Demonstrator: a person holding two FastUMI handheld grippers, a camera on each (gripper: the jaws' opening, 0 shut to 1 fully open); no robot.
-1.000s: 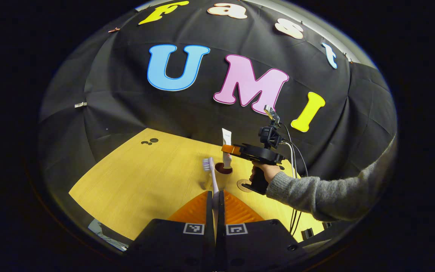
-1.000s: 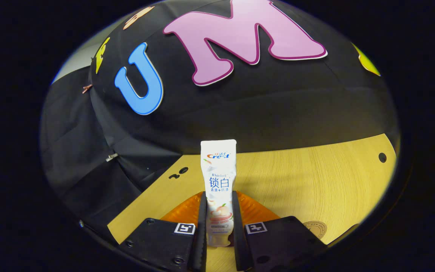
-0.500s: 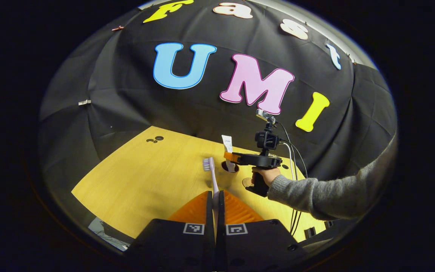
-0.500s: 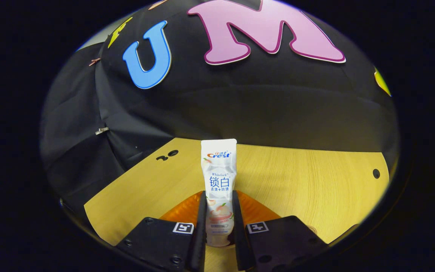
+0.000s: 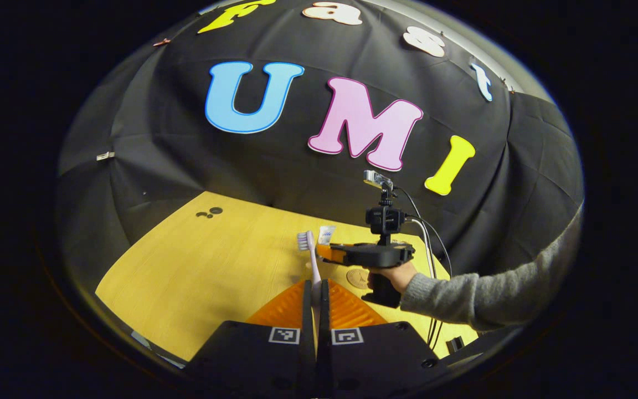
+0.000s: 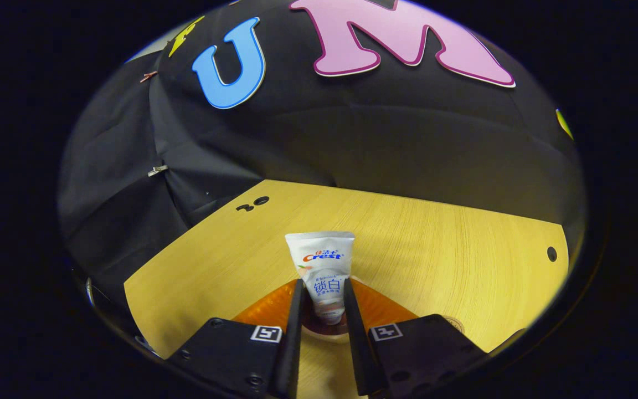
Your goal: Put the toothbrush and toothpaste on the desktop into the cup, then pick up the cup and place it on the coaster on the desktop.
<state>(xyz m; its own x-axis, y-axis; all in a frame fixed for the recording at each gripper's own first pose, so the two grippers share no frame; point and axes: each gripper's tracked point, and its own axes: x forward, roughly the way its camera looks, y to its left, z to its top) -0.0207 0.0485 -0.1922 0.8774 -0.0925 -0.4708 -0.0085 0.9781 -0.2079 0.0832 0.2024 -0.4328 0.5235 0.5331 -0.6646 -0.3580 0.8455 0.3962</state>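
My right gripper (image 6: 322, 284) hangs over the cup (image 6: 309, 328), whose dark inside shows between its fingers. The white toothpaste tube (image 6: 322, 260) stands in the cup, tilted a little, with the jaws slightly apart on either side of it. In the left gripper view the right gripper (image 5: 325, 252) is held by a hand in a grey sleeve, and the tube's top (image 5: 327, 234) sticks up beside it. My left gripper (image 5: 316, 284) is shut on the toothbrush (image 5: 309, 256), bristle head up. The round coaster (image 5: 358, 277) lies just right of the cup; its edge (image 6: 454, 321) peeks past my right finger block.
The wooden table (image 5: 197, 266) runs back to the black cloth wall. Small dark holes (image 5: 209, 212) sit near its far left corner, and one hole (image 6: 551, 254) at the far right. Cables hang from the right gripper's camera mount (image 5: 385, 219).
The right gripper lowered over the cup and its fingers parted slightly. The toothpaste slid down between them into the cup. The left gripper kept hold of the toothbrush and barely moved.
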